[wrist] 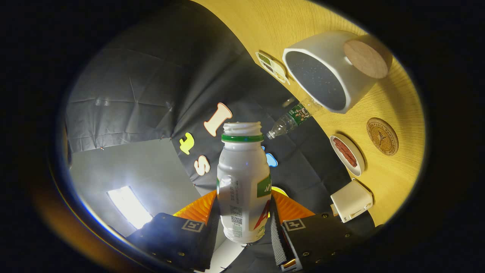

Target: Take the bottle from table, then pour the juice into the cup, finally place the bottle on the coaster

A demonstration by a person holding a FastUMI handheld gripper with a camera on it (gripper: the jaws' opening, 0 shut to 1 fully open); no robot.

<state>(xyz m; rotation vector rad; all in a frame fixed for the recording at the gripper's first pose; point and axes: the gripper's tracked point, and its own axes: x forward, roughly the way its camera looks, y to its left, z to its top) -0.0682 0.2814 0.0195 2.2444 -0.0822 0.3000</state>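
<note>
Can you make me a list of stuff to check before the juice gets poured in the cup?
1. Gripper shut on the bottle, both fingers pressing: ok.
2. Bottle's cap is off: ok.
3. Cup open and unblocked: ok.
4. Bottle's mouth over the cup: not ok, the cup lies well beyond it.
5. Coaster bare for later: ok.
6. Juice left inside the bottle: cannot tell.

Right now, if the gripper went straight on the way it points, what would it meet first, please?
The gripper is shut on the bottle; beyond the bottle's mouth lies probably only the black cloth wall, though depth is unclear.
</note>
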